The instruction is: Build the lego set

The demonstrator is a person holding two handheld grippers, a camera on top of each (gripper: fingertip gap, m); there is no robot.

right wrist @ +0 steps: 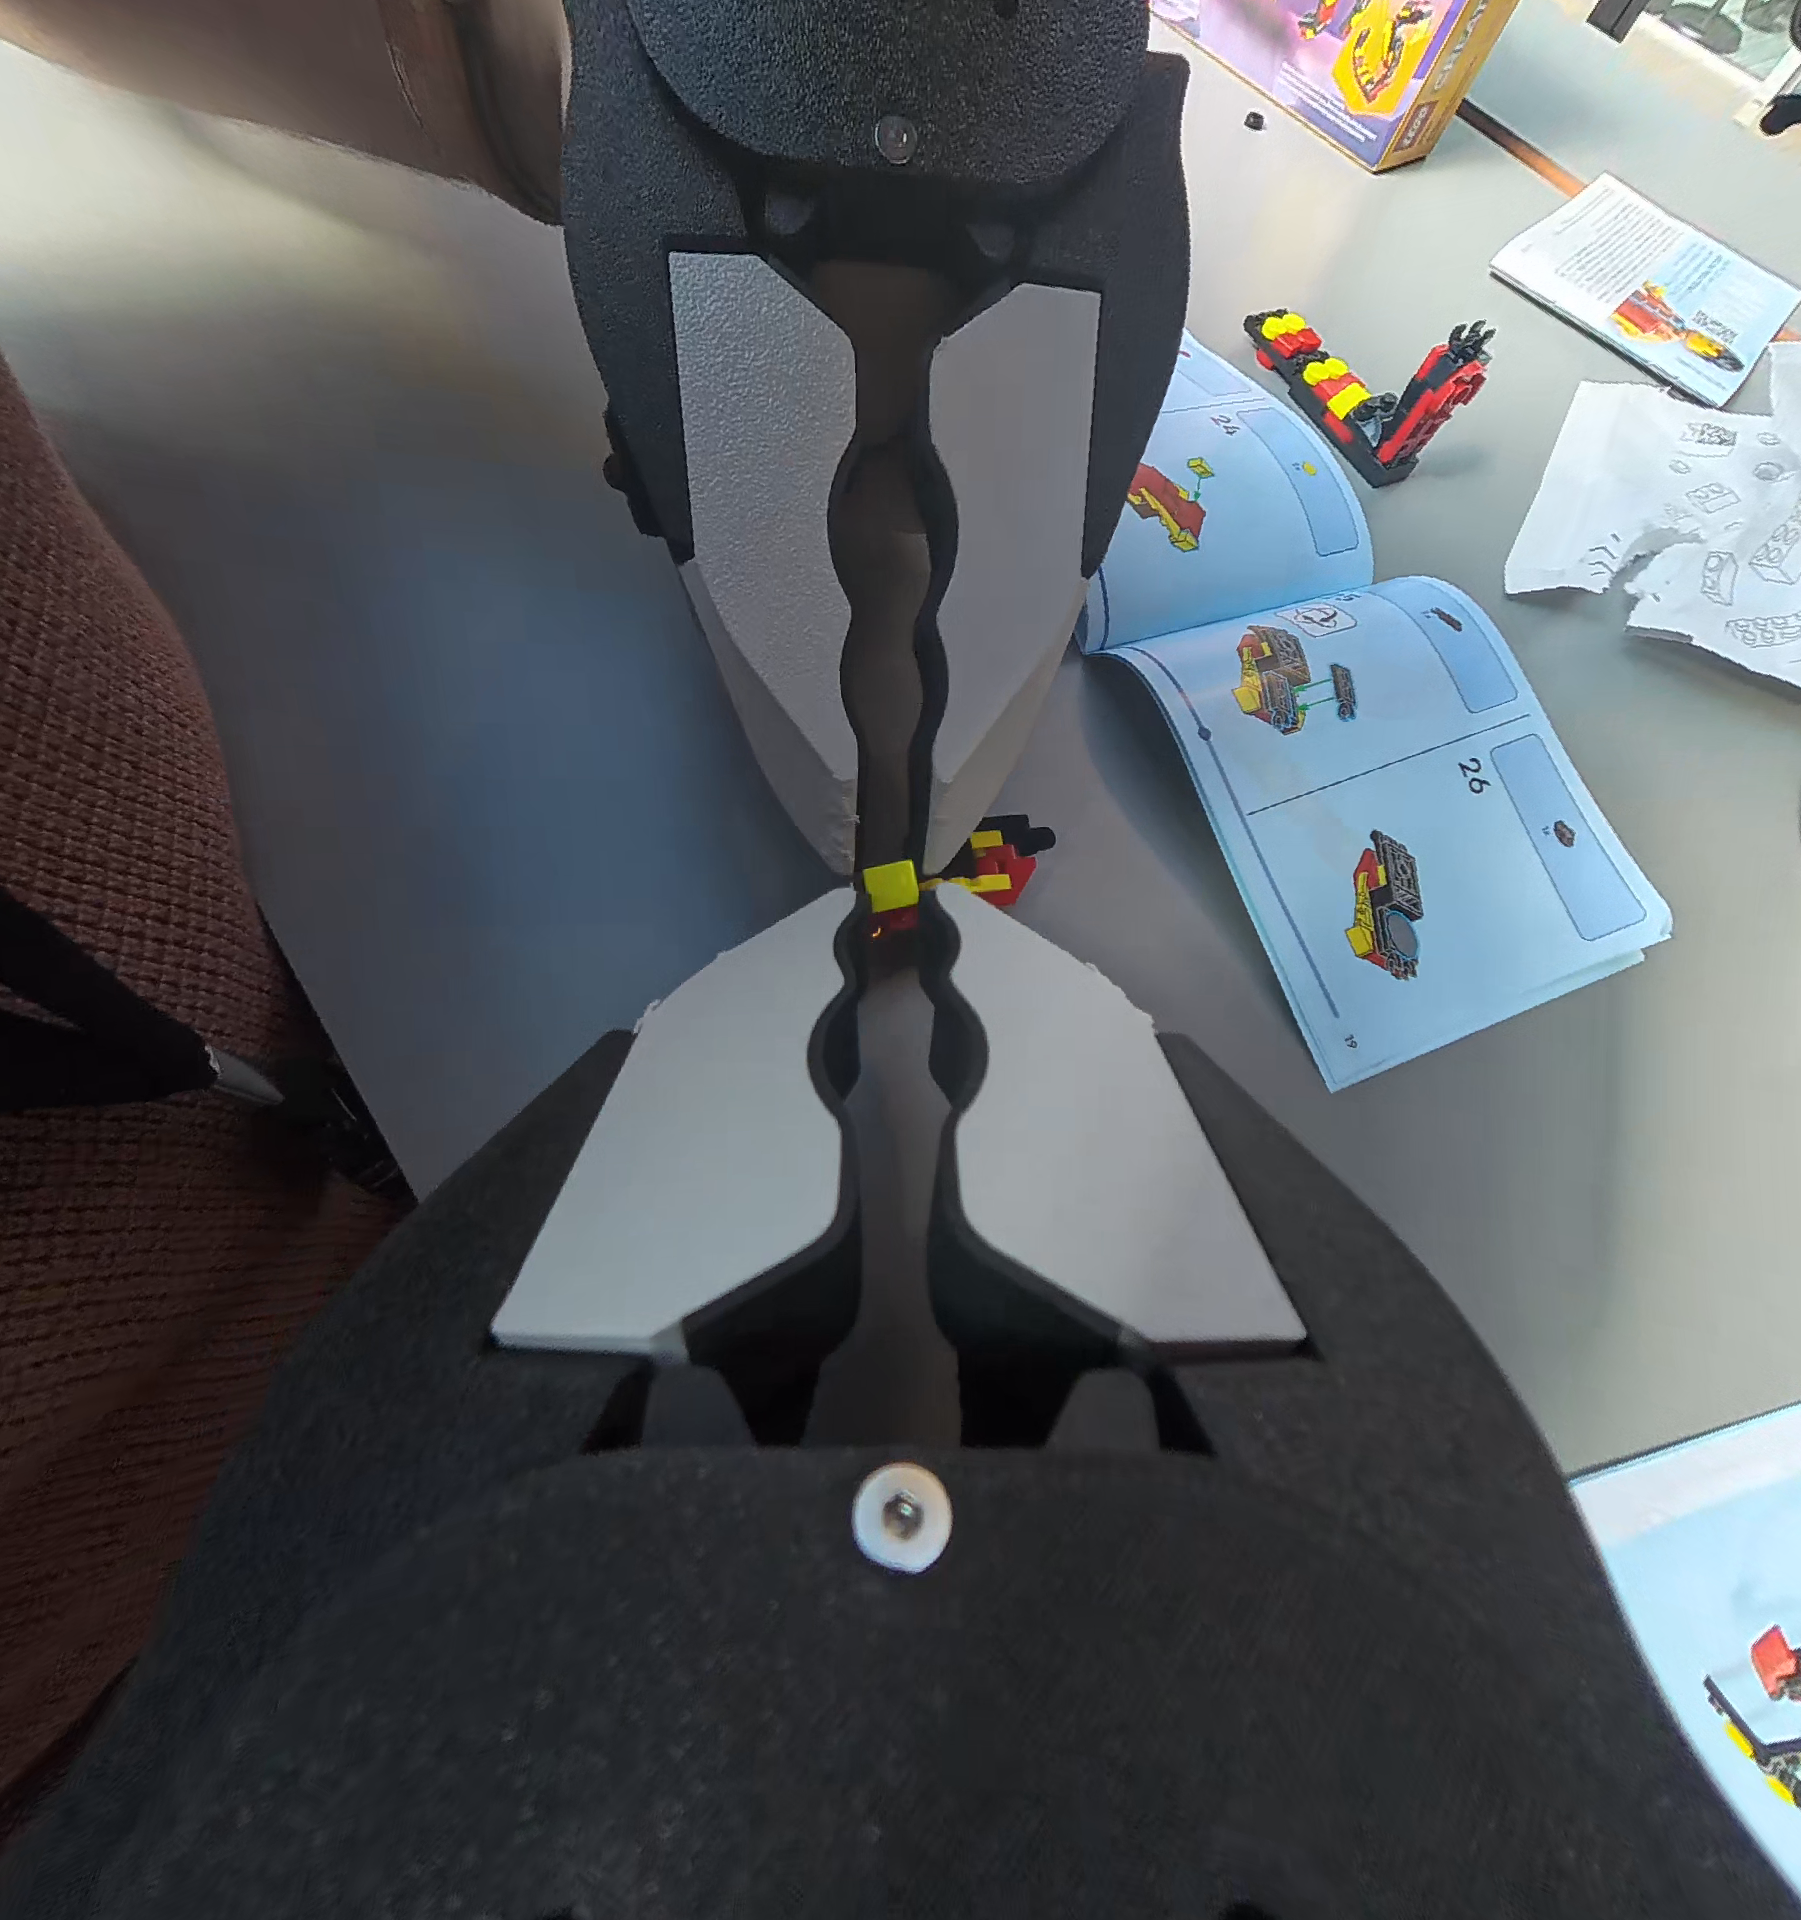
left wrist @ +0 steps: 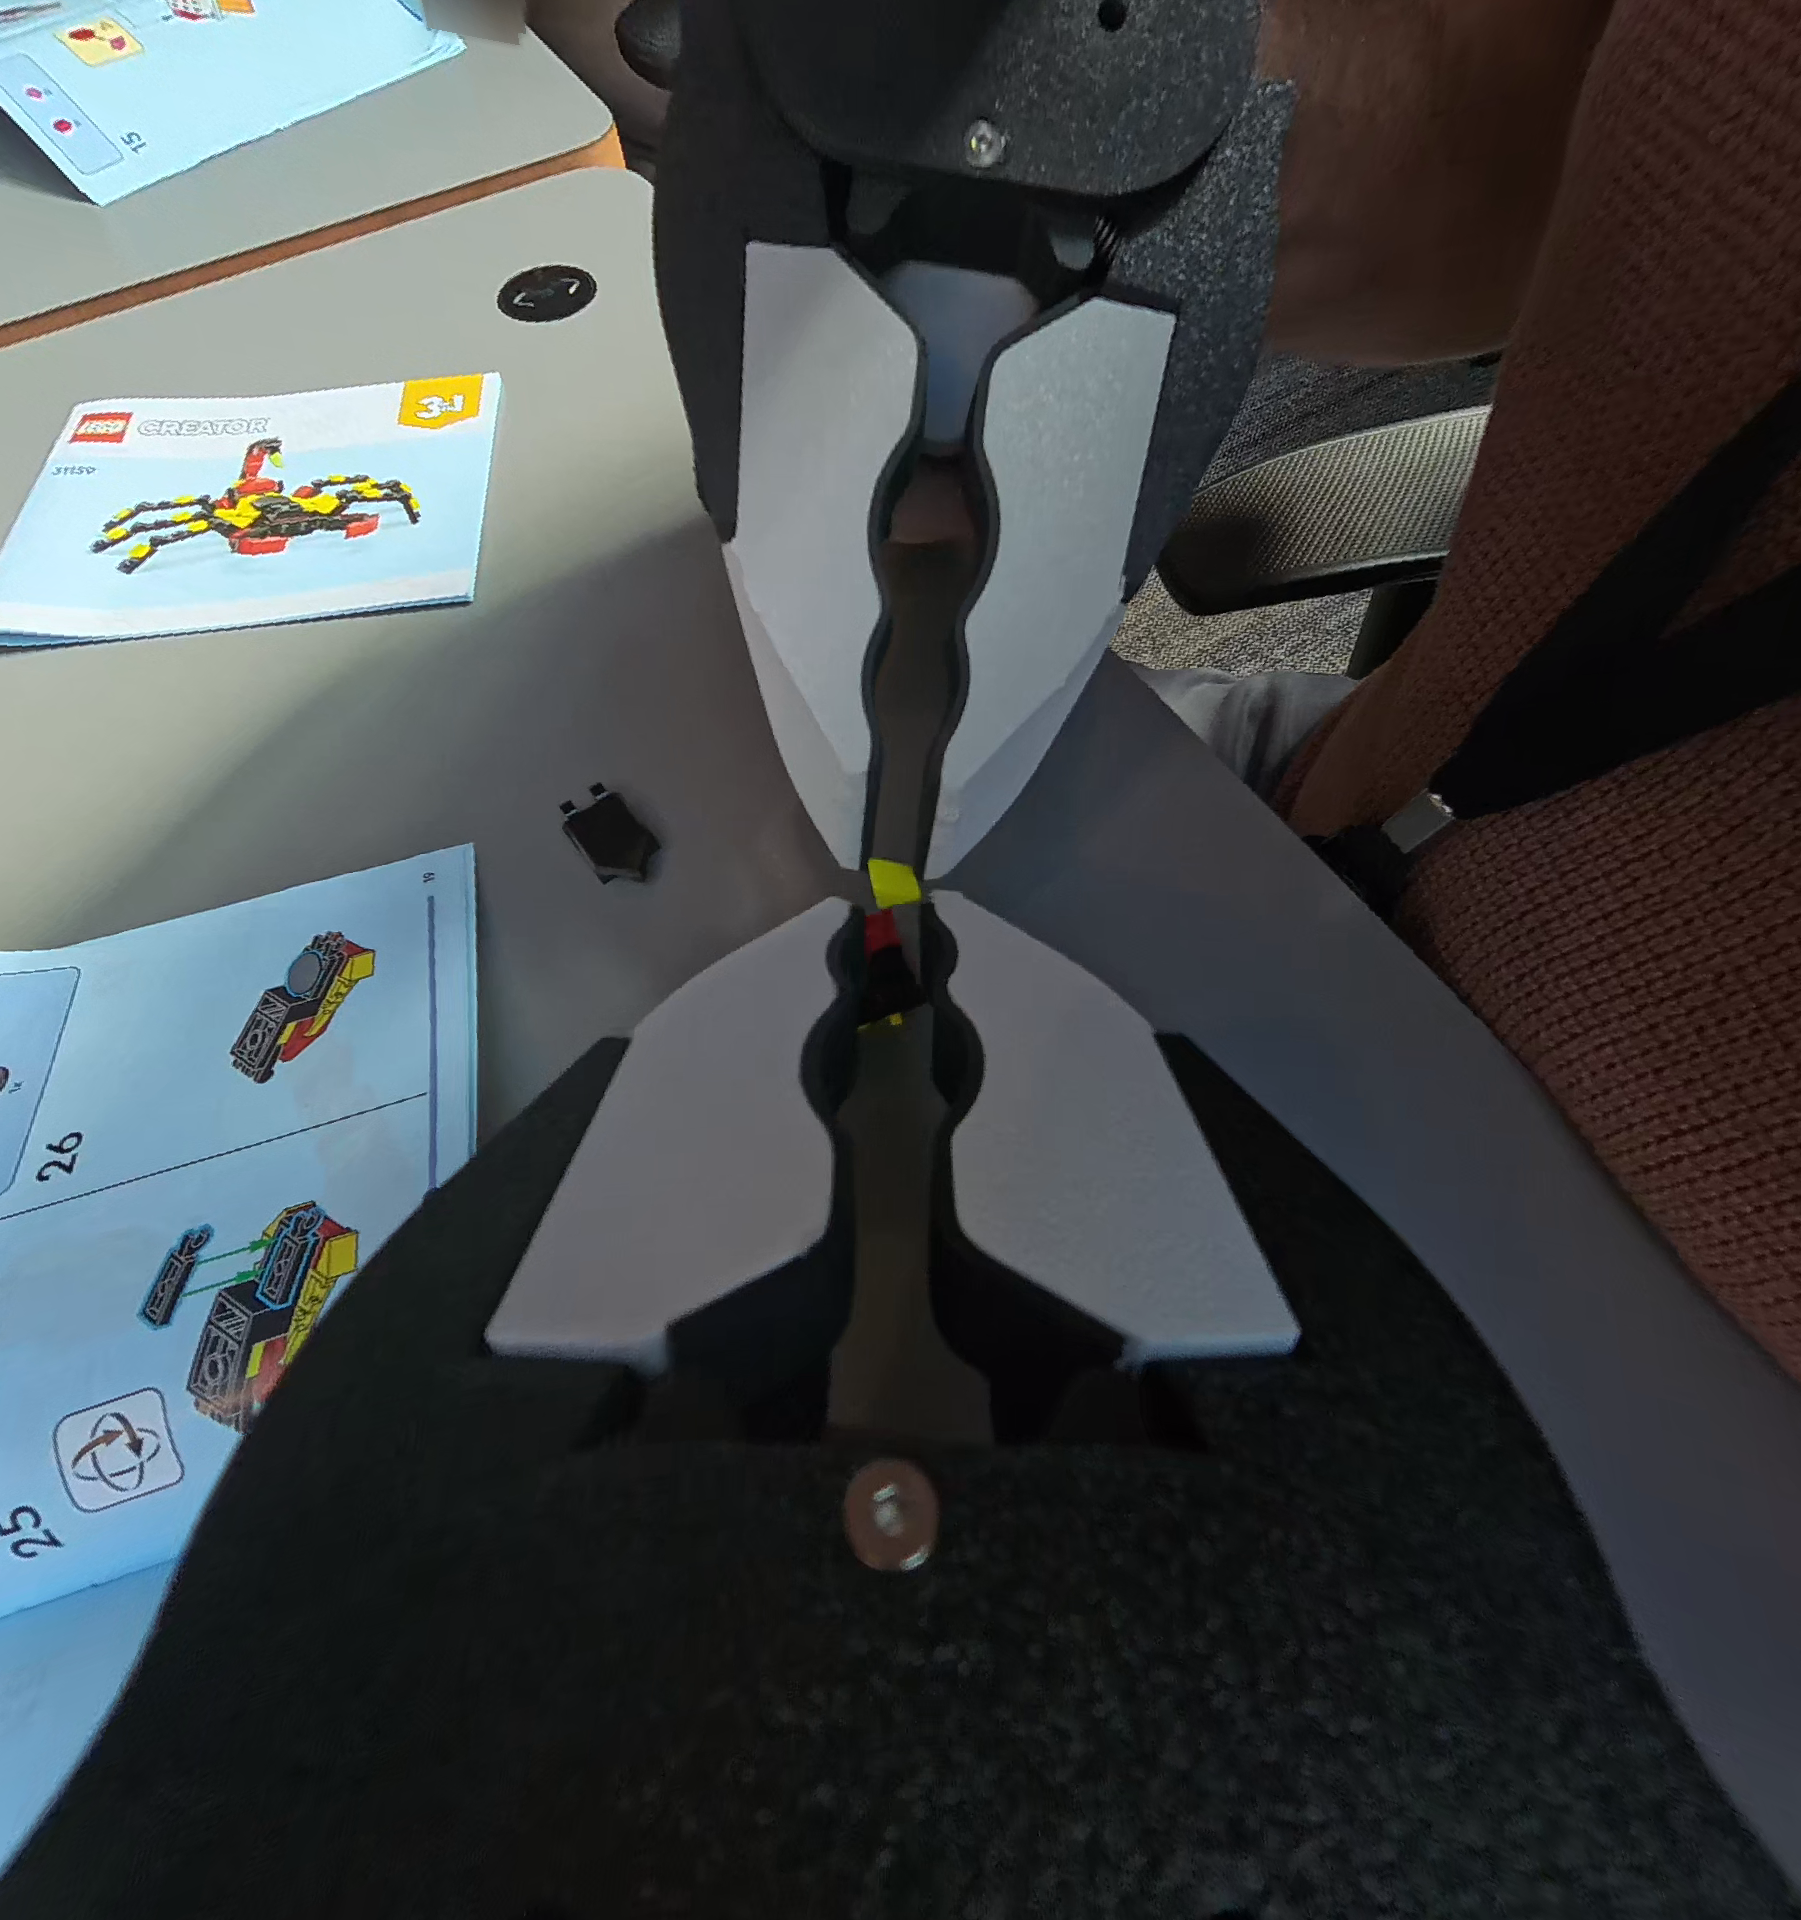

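Both claws clamp brick cluster (left wrist: 888, 940) | left view only: black piece (left wrist: 611, 834) | right: partial model (right wrist: 1374, 390)

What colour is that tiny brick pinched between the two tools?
Yellow brick, clearest in the right wrist view.

Each wrist camera looked forward along its own fingers from close behind, the two facing each other tip to tip above the grey table (left wrist: 439, 727), and both views shared the small brick assembly (left wrist: 891, 940) between the tips and the open instruction booklet (right wrist: 1395, 810).
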